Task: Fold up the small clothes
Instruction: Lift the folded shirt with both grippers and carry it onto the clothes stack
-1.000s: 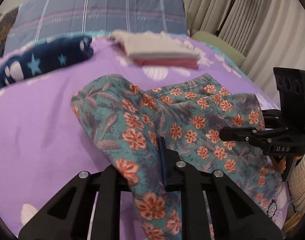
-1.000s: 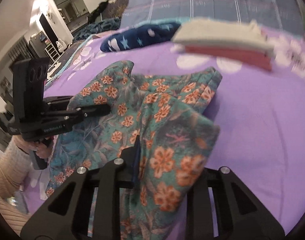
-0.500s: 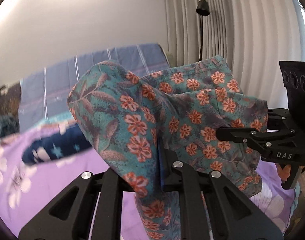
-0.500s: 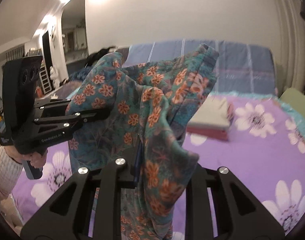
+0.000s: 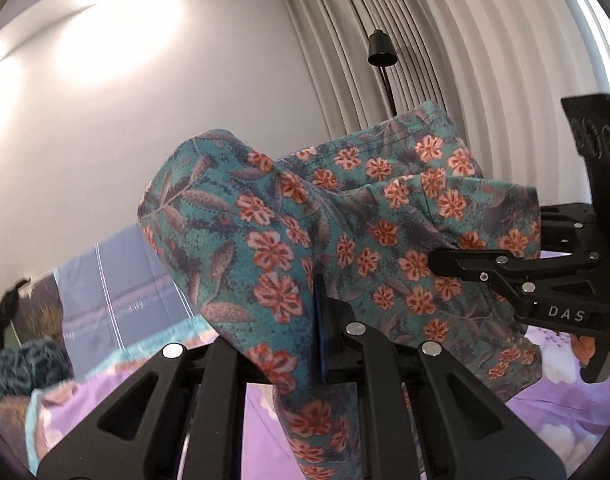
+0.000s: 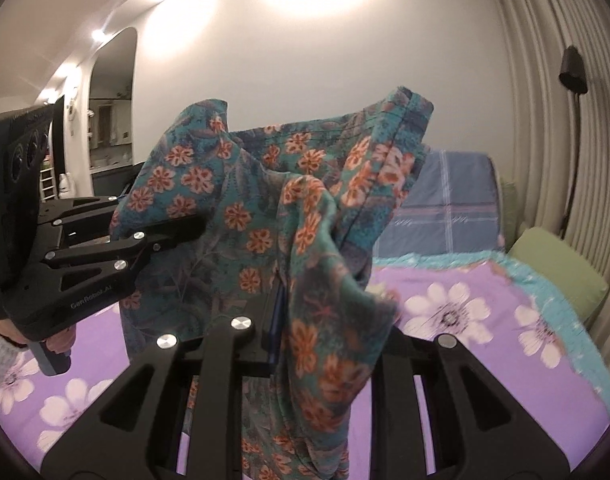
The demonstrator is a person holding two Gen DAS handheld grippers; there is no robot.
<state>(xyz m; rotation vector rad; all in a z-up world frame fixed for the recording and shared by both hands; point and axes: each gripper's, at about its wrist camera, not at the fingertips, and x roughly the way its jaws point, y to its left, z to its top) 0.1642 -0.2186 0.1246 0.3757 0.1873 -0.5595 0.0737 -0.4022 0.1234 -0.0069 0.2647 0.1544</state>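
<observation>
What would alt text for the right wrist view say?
Both grippers, right and left, hold a teal garment with orange flowers up in the air, jaws shut on it, above a purple flowered bedspread.

The black left gripper is raised above the purple flower-print bedspread, its jaws pinched closed on the teal garment with orange flowers. The black right gripper is level with it above the same bedspread, likewise clamped on the cloth. A bare hand in a knit cuff grips the left handle.
</observation>
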